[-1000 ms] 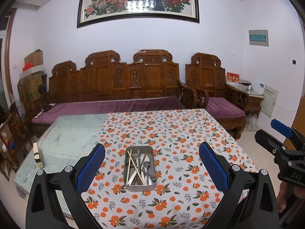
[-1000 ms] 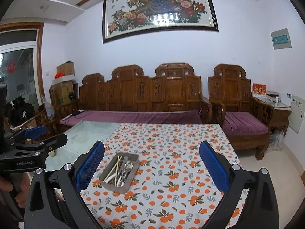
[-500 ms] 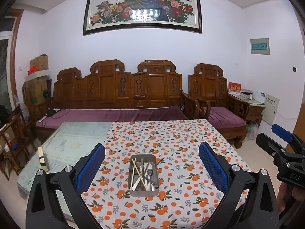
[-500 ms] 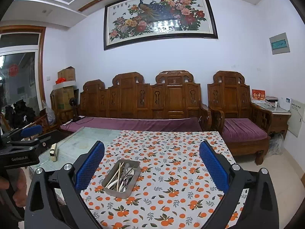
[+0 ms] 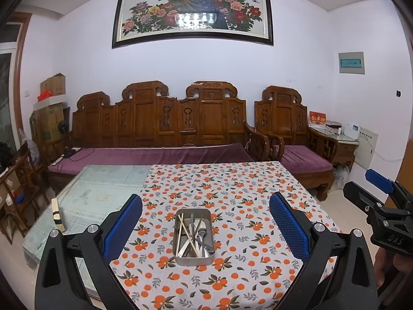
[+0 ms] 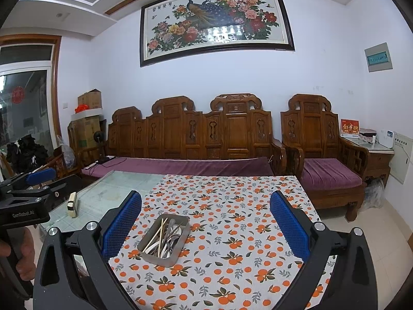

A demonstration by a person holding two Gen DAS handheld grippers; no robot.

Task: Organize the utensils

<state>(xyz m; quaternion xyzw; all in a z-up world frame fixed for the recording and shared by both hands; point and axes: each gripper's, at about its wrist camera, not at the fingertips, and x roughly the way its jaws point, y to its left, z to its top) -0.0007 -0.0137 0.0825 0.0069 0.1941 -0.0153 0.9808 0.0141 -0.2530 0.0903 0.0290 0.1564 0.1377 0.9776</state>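
Both grippers hung spread and empty above the near table edge: the left gripper point(image 5: 206, 228) faced the metal tray point(image 5: 194, 258) of utensils point(image 5: 193, 235) squarely (long axis running away from it), while the right gripper point(image 6: 205, 228) saw it lower-left, skewed.

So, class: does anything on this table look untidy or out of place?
Yes. In the metal tray, chopsticks and metal utensils lie jumbled, crossing at angles, unsorted. The tablecloth covers only part of the glass tabletop.
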